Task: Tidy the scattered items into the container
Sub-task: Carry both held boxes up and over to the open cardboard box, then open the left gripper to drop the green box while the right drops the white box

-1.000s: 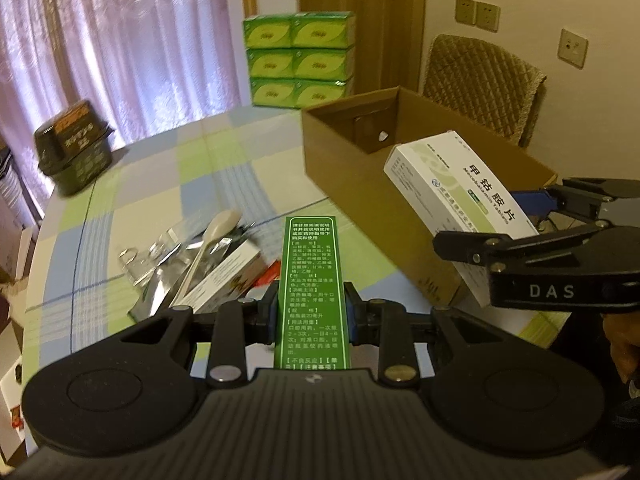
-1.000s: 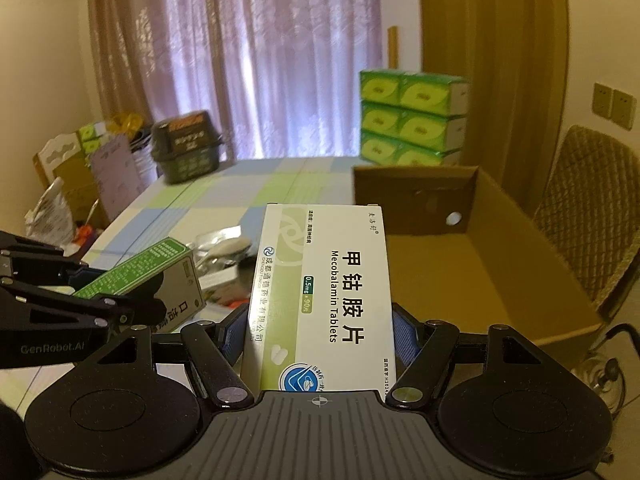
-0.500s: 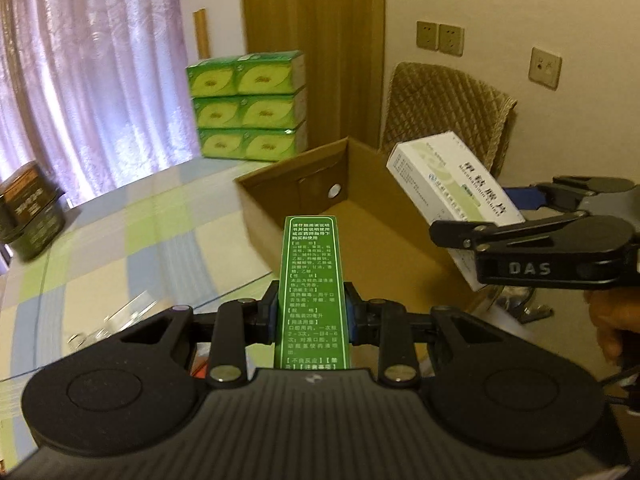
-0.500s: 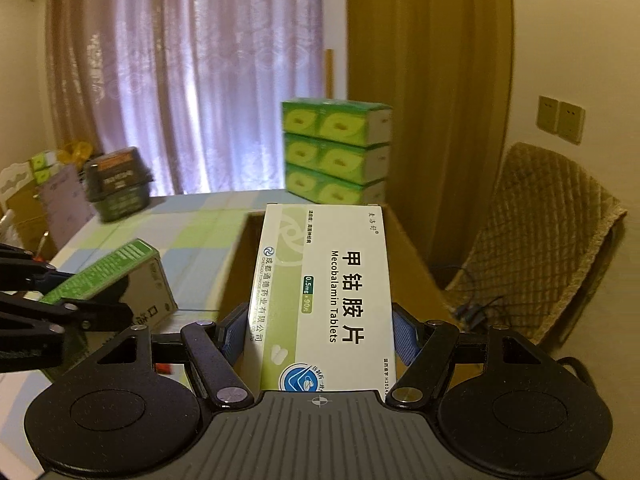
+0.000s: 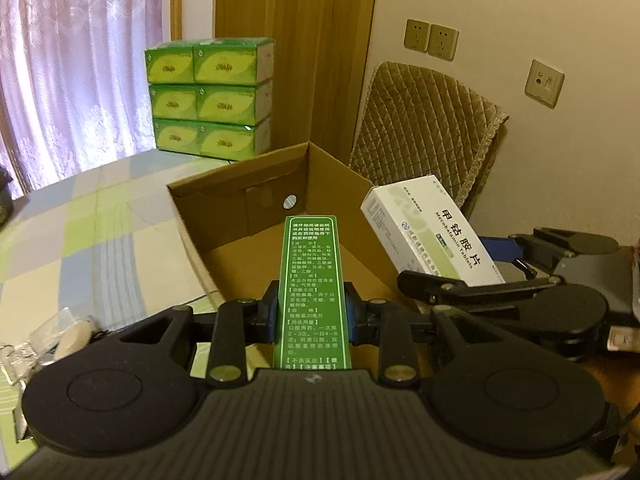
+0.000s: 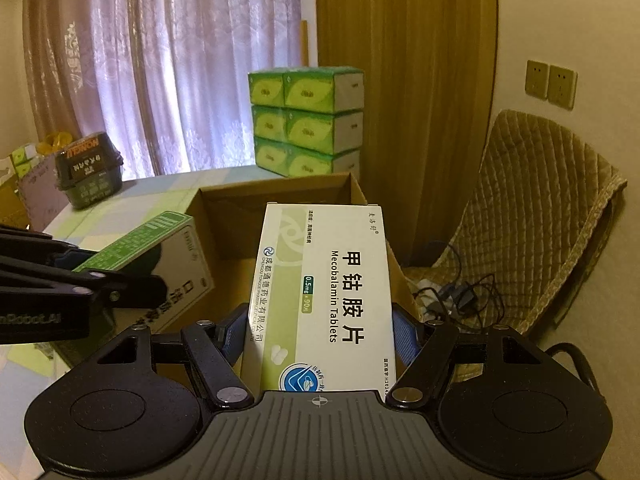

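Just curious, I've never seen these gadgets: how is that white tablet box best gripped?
Across its two long narrow edges, from one short end, as the right tool does now: the white tablet box is flat and oblong, so the pads close on parallel sides.

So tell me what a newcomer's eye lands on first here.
The white Mecobalamin box, clamped in the right gripper, fills the middle of the right wrist view. The left gripper holds a green box over the open cardboard carton; stacked green tissue packs stand behind on the table.
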### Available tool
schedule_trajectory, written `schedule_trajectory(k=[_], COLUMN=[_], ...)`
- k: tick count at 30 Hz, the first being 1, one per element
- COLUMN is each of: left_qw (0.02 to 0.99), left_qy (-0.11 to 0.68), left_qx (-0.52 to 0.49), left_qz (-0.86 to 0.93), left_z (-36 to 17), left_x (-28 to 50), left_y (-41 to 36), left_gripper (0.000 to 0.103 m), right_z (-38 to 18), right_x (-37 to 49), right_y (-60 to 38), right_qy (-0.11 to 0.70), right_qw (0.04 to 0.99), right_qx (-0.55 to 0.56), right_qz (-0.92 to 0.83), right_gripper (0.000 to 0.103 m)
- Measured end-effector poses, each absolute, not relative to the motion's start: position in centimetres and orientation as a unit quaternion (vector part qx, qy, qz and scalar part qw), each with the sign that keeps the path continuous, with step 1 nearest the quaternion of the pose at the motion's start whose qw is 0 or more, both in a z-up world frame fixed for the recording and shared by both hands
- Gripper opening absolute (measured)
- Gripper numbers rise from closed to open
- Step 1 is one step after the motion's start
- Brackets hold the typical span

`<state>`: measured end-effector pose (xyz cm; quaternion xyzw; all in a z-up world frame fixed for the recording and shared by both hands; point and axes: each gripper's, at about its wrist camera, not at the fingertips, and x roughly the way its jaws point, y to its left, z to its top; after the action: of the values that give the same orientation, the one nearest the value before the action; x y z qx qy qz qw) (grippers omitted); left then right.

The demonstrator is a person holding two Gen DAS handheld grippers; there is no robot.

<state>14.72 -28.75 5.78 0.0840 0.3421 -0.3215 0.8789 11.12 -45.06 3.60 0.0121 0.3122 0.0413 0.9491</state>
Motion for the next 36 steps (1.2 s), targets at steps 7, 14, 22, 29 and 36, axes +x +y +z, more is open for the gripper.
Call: schedule_trajectory(k=[7, 14, 22, 29, 36], left_qw=[0.879, 0.883, 0.894, 0.897, 0.895], left_qy=[0.353, 0.345, 0.335, 0.336, 0.344], left_qx=[0.076, 0.076, 0.064, 0.058, 0.056], left_qz=[-0.312, -0.309, -0.289, -0.281, -0.280], left_z=[4.3, 4.4, 5.8, 6.3, 6.0], left_x=[15.9, 16.4, 15.4, 14.1, 13.6], left_y=[-29.5, -29.3, -26.3, -24.5, -24.0], left_gripper=[0.025, 0.031, 0.035, 0.039, 0.043], right_z=[2.7, 2.4, 2.5, 2.6, 2.1], right_x=[11.7, 11.8, 11.7, 11.9, 12.0], right_y=[-45.7, -45.9, -45.3, -44.2, -43.7], right_qy=[0.320, 0.323, 0.324, 0.326, 0.334], right_qw=[0.946, 0.945, 0.945, 0.944, 0.941], right_qx=[0.015, 0.014, 0.012, 0.007, 0.006], right_qz=[0.039, 0.037, 0.044, 0.052, 0.053], right_gripper=[0.073, 0.073, 0.073, 0.073, 0.073])
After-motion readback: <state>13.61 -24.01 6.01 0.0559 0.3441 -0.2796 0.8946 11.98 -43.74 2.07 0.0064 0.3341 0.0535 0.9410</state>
